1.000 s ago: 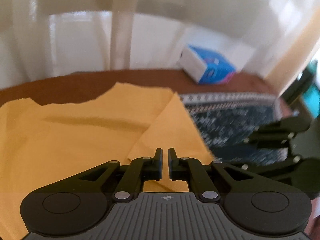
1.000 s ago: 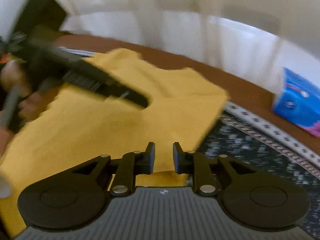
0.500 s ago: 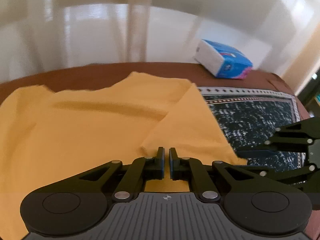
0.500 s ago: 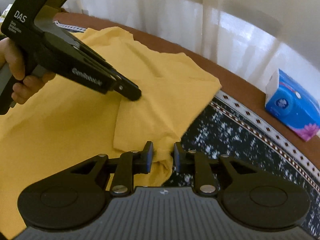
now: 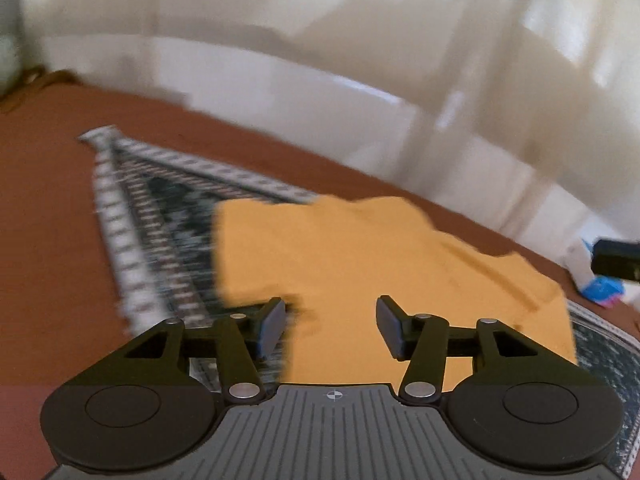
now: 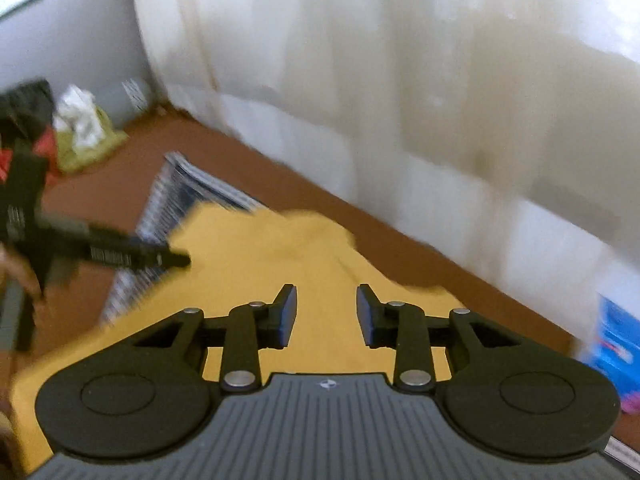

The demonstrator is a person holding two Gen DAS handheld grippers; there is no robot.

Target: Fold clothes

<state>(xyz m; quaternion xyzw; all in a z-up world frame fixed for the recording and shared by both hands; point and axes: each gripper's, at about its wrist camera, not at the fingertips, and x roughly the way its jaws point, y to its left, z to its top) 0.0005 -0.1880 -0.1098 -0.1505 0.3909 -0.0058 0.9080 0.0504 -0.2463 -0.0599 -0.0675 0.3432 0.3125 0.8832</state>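
Observation:
A yellow garment lies spread on a dark patterned rug, blurred by motion. My left gripper hangs above the garment's near left part. Its jaws are opening, no cloth is pinched between the pads, and fabric shows only below the gap. In the right wrist view the same garment stretches away from my right gripper. That gripper's jaws are also opening, with nothing between them. The left gripper reaches in from the left, over the cloth's left edge, held by a hand.
The rug rests on a brown surface, with pale curtains behind it. A blue tissue pack sits at the right, also visible as the tissue pack. A white and green bundle lies at the far left corner.
Both grippers were nearly shut at the folded yellow flap; now both have opened and lifted clear of it. The left one has swung far over to the garment's other side.

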